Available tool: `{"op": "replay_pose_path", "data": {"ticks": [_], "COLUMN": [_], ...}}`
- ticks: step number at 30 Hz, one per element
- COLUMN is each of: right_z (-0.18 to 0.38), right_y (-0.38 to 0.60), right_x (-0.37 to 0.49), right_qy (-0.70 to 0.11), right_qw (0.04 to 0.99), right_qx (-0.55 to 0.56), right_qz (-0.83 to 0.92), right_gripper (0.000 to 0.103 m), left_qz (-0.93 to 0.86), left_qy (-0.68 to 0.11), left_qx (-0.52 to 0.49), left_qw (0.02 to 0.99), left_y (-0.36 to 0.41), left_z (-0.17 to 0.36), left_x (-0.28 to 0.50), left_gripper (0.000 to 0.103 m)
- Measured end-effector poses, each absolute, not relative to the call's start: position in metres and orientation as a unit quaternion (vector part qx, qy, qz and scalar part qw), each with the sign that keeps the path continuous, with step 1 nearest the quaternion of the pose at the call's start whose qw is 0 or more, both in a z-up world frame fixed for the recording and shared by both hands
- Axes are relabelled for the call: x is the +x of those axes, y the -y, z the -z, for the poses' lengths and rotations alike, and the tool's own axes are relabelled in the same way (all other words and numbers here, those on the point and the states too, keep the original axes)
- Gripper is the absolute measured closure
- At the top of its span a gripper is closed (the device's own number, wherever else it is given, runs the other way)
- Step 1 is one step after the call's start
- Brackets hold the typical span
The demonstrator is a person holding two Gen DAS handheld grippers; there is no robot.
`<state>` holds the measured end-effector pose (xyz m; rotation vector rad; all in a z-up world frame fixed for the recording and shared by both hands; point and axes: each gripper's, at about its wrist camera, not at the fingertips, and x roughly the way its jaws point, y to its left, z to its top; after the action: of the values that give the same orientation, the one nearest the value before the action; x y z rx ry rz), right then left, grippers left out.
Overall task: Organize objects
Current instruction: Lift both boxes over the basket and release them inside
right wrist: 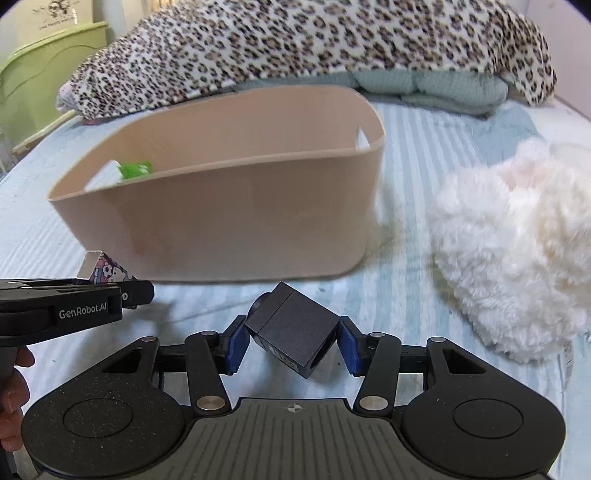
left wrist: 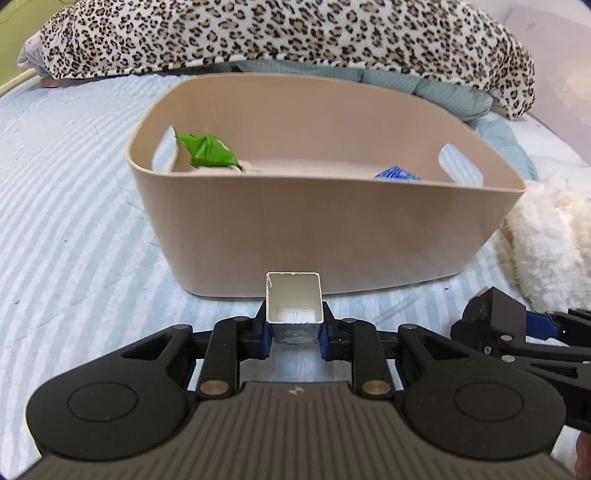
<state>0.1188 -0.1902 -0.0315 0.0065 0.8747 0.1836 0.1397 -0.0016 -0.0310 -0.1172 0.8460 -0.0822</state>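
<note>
The small open carton (left wrist: 293, 308) is pinched between the blue pads of the left hand-held gripper (left wrist: 294, 330), upright with its open white mouth facing the camera and a printed pattern on its lower face. It sits low over the bed (left wrist: 74, 206), just in front of the near wall of the beige bin (left wrist: 325, 229). From the right wrist view the same carton (right wrist: 101, 267) shows at the far left, poking out past the left hand-held gripper (right wrist: 136, 291), close to the bin's (right wrist: 221, 221) lower corner.

The black cube (right wrist: 291, 326) is clamped cornerwise between the pads of the right hand-held gripper (right wrist: 293, 341), tilted so one edge points down, above the striped blue bedcover (right wrist: 406, 166). In the left wrist view this cube (left wrist: 491, 314) appears at the right edge, held by the right hand-held gripper (left wrist: 524, 325).

Inside the bin lie a green packet (left wrist: 207, 149) near the left handle slot and a blue packet (left wrist: 397, 172) toward the right. A white fluffy thing (right wrist: 517, 251) rests on the bed just right of the bin. Behind the bin a leopard-print blanket (left wrist: 277, 33) is draped over folded pale teal bedding (right wrist: 424, 88).
</note>
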Motion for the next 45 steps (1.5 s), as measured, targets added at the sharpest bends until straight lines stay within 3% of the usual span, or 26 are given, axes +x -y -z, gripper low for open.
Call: {"op": "replay_pose_path", "data": {"ticks": [15, 25, 34, 45], "right_z": [-0.052, -0.078, -0.05, -0.004], "right_y": [0.189, 0.191, 0.177, 0.159], "right_x": [0.112, 0.154, 0.211, 0.25], "right_qy": [-0.313, -0.278, -0.324, -0.418], "right_qw": [0.944, 0.956, 0.942, 0.906], "right_qx": [0.027, 0.049, 0.047, 0.009], "right_qz": [-0.102, -0.086, -0.072, -0.063], "right_gripper": [0.055, 0.055, 0.055, 0.054], "left_qz": [0.048, 0.01, -0.007, 0.013], "left_qy": [-0.334, -0.311, -0.39, -0.448], "left_qx": [-0.056, -0.013, -0.002, 0.055], "left_qw": [0.94, 0.95, 0.921, 0.892], "left_y": [-0.015, -0.016, -0.021, -0.006], "left_z": [-0.041, -0.061, -0.029, 0.008], "left_x": [0.124, 0.175, 0.241, 0.261], "left_gripper": [0.078, 0.077, 0.077, 0.076]}}
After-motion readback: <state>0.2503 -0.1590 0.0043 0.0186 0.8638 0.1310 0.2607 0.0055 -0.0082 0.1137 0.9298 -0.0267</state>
